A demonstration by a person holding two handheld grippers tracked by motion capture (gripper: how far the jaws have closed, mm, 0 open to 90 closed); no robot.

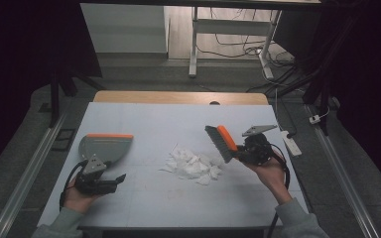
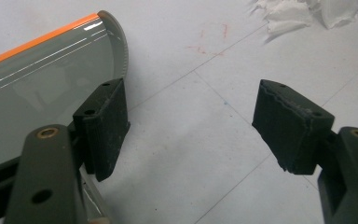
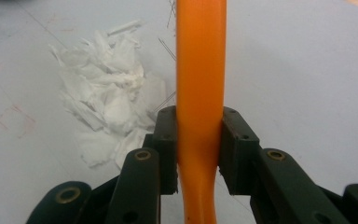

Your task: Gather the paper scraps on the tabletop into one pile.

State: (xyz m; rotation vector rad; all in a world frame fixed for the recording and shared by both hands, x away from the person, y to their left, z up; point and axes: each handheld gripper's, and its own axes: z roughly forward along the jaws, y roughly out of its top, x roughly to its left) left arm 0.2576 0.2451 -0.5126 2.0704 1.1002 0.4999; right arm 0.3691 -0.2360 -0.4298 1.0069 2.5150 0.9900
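Fingers [image 3: 168, 140] of the right gripper [image 3: 199, 140] are clamped on the orange handle of a hand brush [image 1: 222, 142], one pad to each side of its narrow waist, and the bristled head is held up off the desk [image 1: 144, 198], just right of the pile of torn white paper scraps [image 1: 191, 166]; on the left gripper [image 2: 191, 130] the fingers [image 2: 105, 126] stand wide apart with nothing between them, the grey dustpan [image 1: 104, 148] with its orange lip lying flat just beside them on the left side of the desk, well apart from the scraps.

To my eye the brush is light and stiff, its plastic handle smooth and rather slippery; the waist is the sensible place to hold, since the swell on either side should stop it sliding through. The scraps look feather-light and loose; a hard sweep would likely scatter them, so gentle strokes seem wise. The dustpan looks thin, light and rigid; its handle end, nearest the left hand [image 1: 79, 201], is probably the place to grip, keeping the lip pressed flat so that paper does not slip beneath.
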